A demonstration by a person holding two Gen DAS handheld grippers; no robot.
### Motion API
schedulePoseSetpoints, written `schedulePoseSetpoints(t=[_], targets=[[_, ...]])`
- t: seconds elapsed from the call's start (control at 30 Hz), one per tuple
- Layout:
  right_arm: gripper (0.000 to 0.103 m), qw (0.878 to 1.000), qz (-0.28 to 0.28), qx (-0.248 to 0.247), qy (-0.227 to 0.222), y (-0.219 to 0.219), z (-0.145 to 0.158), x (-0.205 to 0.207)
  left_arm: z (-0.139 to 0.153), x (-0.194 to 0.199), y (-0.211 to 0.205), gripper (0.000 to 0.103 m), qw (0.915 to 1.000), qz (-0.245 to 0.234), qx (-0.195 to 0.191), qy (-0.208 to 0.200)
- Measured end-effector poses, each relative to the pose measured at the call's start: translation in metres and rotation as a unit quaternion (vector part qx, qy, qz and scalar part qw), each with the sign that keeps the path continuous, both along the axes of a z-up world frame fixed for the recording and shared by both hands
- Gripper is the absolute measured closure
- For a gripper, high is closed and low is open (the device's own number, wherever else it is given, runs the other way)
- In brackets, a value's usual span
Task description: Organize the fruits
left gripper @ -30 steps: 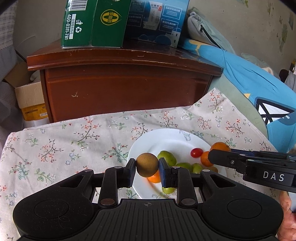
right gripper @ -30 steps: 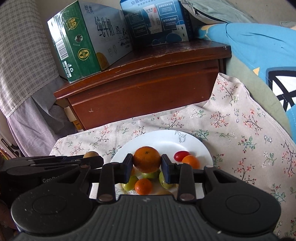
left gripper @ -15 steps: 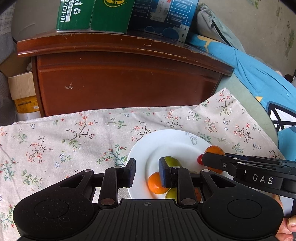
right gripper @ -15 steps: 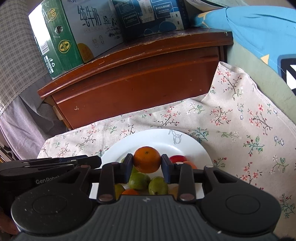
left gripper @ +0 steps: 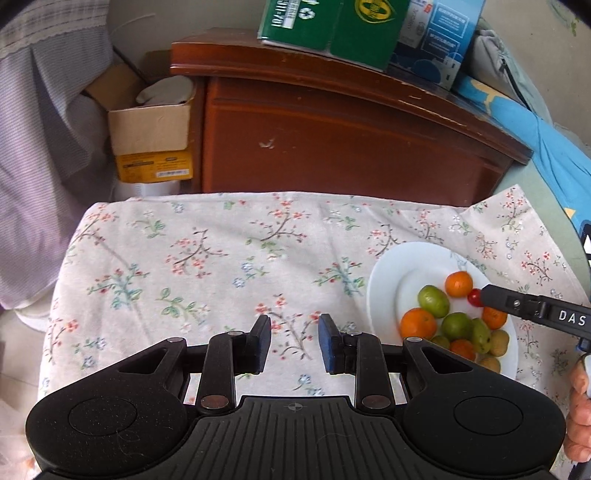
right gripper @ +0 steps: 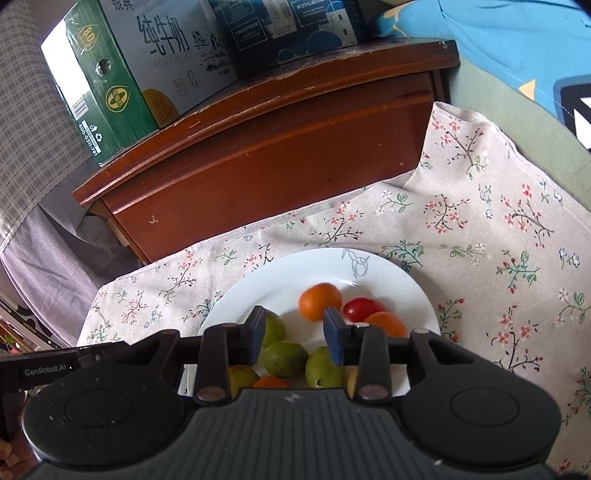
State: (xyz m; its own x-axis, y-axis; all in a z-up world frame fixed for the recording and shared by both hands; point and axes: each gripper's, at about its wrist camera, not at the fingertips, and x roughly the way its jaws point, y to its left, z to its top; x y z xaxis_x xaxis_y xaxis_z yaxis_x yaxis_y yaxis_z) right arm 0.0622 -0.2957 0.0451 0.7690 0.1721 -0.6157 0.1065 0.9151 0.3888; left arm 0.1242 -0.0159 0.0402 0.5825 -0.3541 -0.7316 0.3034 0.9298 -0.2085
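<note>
1. White china is where the fruit sits: the plate [left gripper: 384, 291] lies at the lower right of my left wrist view and at lower centre of my right wrist view, on the floral cloth [left gripper: 221, 258].
2. On it I count small oranges, green fruits and one cherry tomato [right gripper: 364, 309], all bunched toward the near side of the plate.
3. My left gripper [left gripper: 294, 343] stands with its jaws apart and nothing between them, over bare cloth to the left of the plate.
4. My right gripper [right gripper: 294, 334] is also spread, empty, over the plate; one orange [right gripper: 320, 301] shows just beyond its fingertips, blurred.
5. Green fruits [right gripper: 285, 358] lie below the gap between its fingers.
6. Behind the cloth is a dark wooden cabinet [right gripper: 280, 147], with a green carton [right gripper: 110, 81] and a blue carton [right gripper: 291, 29] on top.
</note>
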Motion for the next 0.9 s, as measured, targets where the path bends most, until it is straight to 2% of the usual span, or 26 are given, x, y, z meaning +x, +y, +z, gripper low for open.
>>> schedulePoseSetpoints(t=[0.1, 0.2, 0.37, 0.43, 0.63, 0.7, 0.9], targets=[[0.067, 1.0, 0.007, 0.002, -0.003, 0.004, 0.003, 0.0, -0.001, -0.005, 0.019, 0.076, 0.9996, 0.023, -0.009, 0.013], [0.067, 1.0, 0.013, 0.001, -0.004, 0.007, 0.004, 0.0, -0.005, -0.018, 0.026, 0.076, 0.9993, 0.031, 0.003, 0.022], [0.066, 1.0, 0.012, 0.01, 0.004, 0.009, 0.005, -0.003, -0.01, -0.047, 0.023, 0.076, 0.999, 0.007, 0.028, 0.034], [0.066, 1.0, 0.01, 0.014, 0.007, 0.008, 0.006, -0.004, -0.015, -0.056, 0.018, 0.072, 0.9983, -0.009, 0.045, 0.035], [0.065, 1.0, 0.004, 0.02, 0.003, 0.005, 0.014, -0.014, -0.023, -0.075, 0.002, 0.068, 0.9952, -0.043, 0.087, 0.012], [0.065, 1.0, 0.004, 0.022, 0.002, 0.004, 0.015, -0.017, -0.028, -0.077, -0.002, 0.07, 0.9939, -0.049, 0.098, 0.013], [0.064, 1.0, 0.003, 0.023, 0.006, 0.004, 0.015, -0.018, -0.031, -0.081, -0.002, 0.074, 0.9938, -0.048, 0.1, 0.004]])
